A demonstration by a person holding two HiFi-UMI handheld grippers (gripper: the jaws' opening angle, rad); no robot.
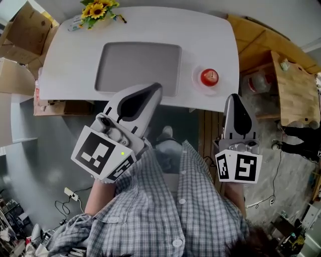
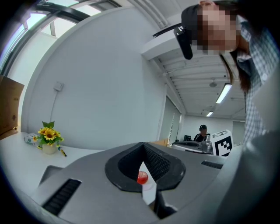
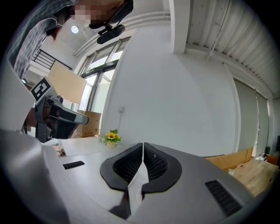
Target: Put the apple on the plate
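Already the red apple point(image 1: 209, 77) sits on the small plate point(image 1: 196, 82), at the right end of the white table point(image 1: 210, 35) in the upper part of the head view. Both tools are held low in the frame, near the table's close edge and apart from the apple. The left gripper point(image 1: 154, 89) has its fingers pressed together with nothing between them. The right gripper point(image 1: 233, 97) has its fingers together too, and it is empty. A gray mat point(image 1: 138, 68) lies in the middle of the table. Yellow sunflowers point(image 1: 98, 9) stand at the upper left.
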